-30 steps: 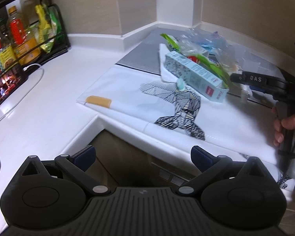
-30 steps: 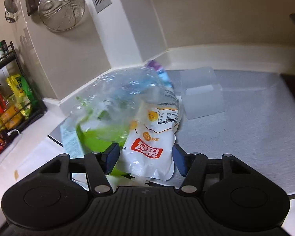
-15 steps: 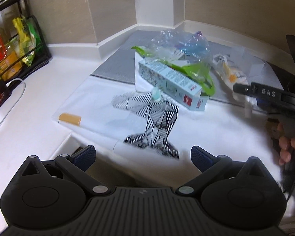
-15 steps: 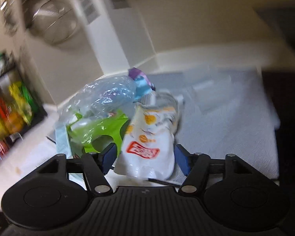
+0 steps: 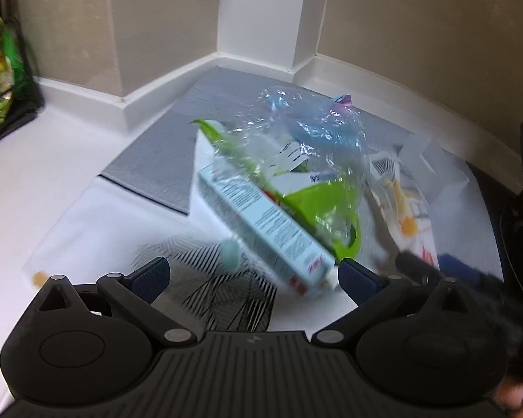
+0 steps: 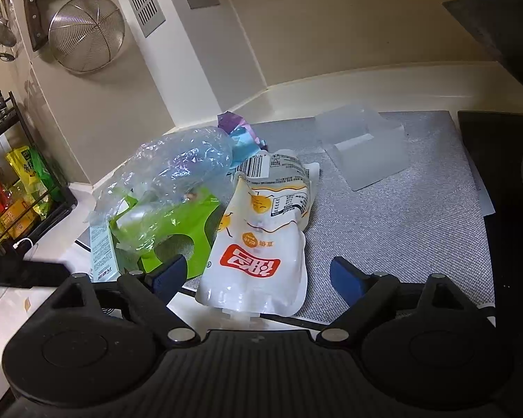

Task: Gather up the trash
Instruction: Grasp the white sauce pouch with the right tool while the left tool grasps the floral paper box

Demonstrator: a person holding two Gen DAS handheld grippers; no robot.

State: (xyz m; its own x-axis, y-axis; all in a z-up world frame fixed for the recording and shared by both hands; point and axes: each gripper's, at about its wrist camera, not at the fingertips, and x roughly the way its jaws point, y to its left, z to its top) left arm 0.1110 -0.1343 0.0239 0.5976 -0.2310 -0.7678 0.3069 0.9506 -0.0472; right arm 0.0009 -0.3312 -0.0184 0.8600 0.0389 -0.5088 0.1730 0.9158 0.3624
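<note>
A heap of trash lies on the counter: a white pouch (image 6: 258, 244) with a red label, a crumpled clear plastic bag (image 6: 181, 167), a green card (image 6: 181, 223) and a light-blue box (image 5: 268, 230). My right gripper (image 6: 258, 273) straddles the pouch's lower end. Its jaws are opening, with a gap on each side of the pouch, which rests on the grey mat (image 6: 401, 226). My left gripper (image 5: 254, 275) is open and holds nothing, just short of the box's near end, over a white bag with a black pattern (image 5: 226, 296). The pouch (image 5: 401, 205) shows blurred at right.
A black rack of bottles and packets (image 6: 17, 191) stands at the left. A translucent plastic sheet (image 6: 362, 146) and a purple wrapper (image 6: 237, 129) lie on the mat near the wall corner. A black cooktop (image 6: 505, 209) borders the mat on the right. A strainer (image 6: 87, 31) hangs above.
My left gripper has moved in toward the trash heap, and the box now sits close before its fingers. The right jaws have spread apart from the white pouch.
</note>
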